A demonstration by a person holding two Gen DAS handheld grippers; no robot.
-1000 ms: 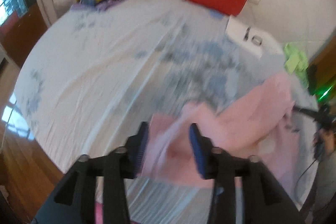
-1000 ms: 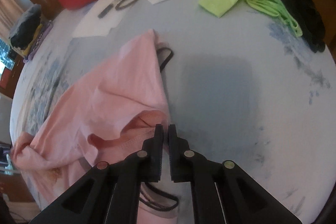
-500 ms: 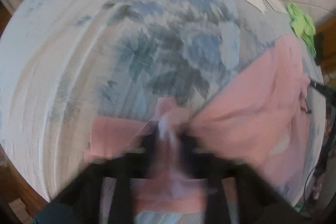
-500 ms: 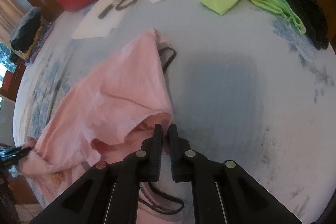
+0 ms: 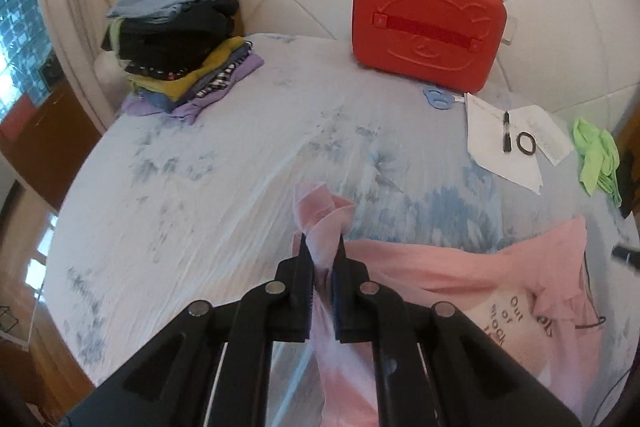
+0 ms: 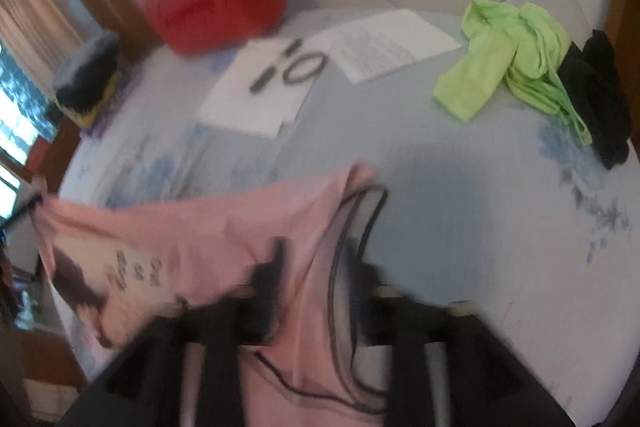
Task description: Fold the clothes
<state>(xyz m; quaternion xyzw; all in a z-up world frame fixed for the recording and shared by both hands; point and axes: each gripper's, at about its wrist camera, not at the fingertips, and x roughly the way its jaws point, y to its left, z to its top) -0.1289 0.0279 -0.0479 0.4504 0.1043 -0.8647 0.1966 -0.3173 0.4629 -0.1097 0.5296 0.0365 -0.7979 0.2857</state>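
Nearest the left gripper (image 5: pixel 320 259), jaws pinch a corner of the pink shirt (image 5: pixel 500 287) over the bed (image 5: pixel 180 187); the right gripper (image 6: pixel 316 267) is opening around the neckline. Once that side is let go, the fabric may sag and bunch, dragging toward the papers (image 6: pixel 256 99).

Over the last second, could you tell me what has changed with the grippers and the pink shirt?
The left gripper closed on a corner of the pink shirt and lifted it. The right gripper, shut before, is opening with fabric between its jaws. The red case and folded stack stayed put.
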